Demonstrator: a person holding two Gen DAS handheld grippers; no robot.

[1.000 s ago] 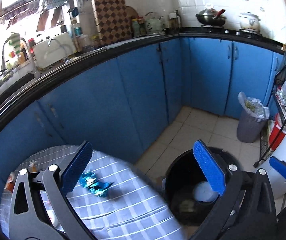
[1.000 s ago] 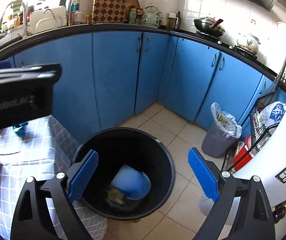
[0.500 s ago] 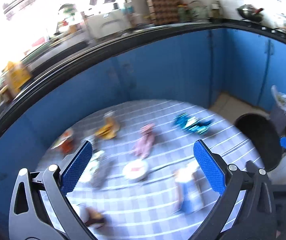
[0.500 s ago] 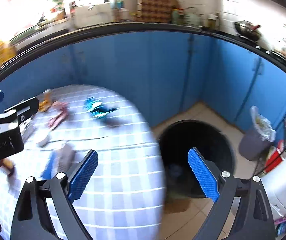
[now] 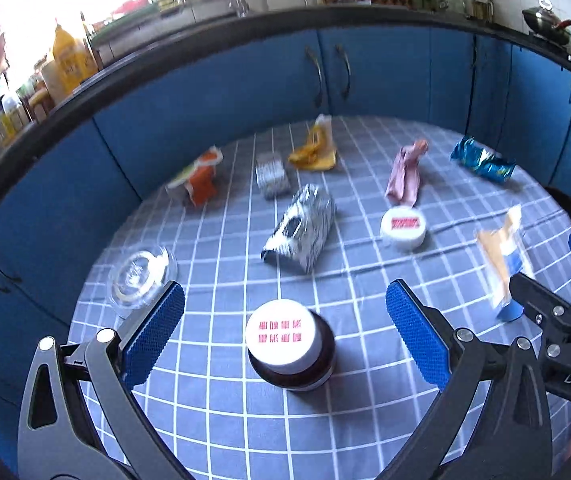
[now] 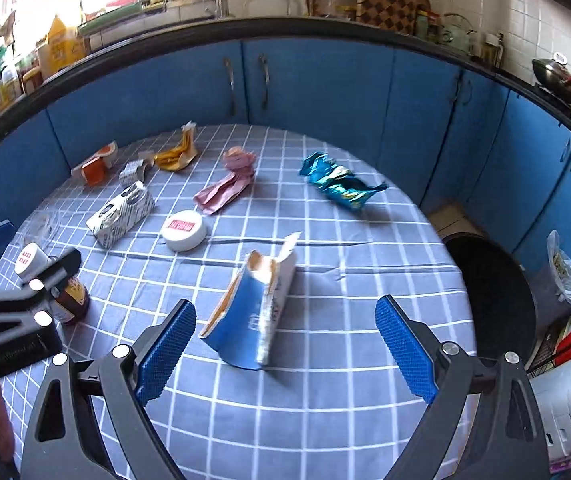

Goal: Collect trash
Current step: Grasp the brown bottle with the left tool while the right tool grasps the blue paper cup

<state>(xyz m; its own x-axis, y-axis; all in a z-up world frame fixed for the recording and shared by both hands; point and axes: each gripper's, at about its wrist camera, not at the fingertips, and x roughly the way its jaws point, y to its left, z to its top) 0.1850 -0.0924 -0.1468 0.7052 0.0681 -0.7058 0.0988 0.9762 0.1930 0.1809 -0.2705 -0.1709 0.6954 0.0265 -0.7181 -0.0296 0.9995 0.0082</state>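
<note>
Trash lies scattered on a round table with a blue checked cloth (image 5: pixel 213 432) (image 6: pixel 325 400). My left gripper (image 5: pixel 285 344) is open, its blue pads either side of a brown bottle with a white cap (image 5: pixel 289 350) (image 6: pixel 51 284). My right gripper (image 6: pixel 285 348) is open around a torn blue carton (image 6: pixel 251 320) (image 5: pixel 503 264). Farther off lie a white round lid (image 5: pixel 403 228) (image 6: pixel 184 231), a black-and-white box (image 5: pixel 303 228) (image 6: pixel 119 214), a pink wrapper (image 5: pixel 405 174) (image 6: pixel 227 186) and a teal foil wrapper (image 5: pixel 481 160) (image 6: pixel 337 182).
A black bin (image 6: pixel 493 300) stands on the floor right of the table. A clear plastic lid (image 5: pixel 139 280), an orange pack (image 5: pixel 201 176), a silver packet (image 5: pixel 271 174) and a yellow wrapper (image 5: pixel 317 150) sit at the table's far side. Blue cabinets (image 6: pixel 325 92) curve behind.
Both grippers have swung left from over the black bin to above the table. The bottle now sits between the left fingers and the blue carton between the right ones.
</note>
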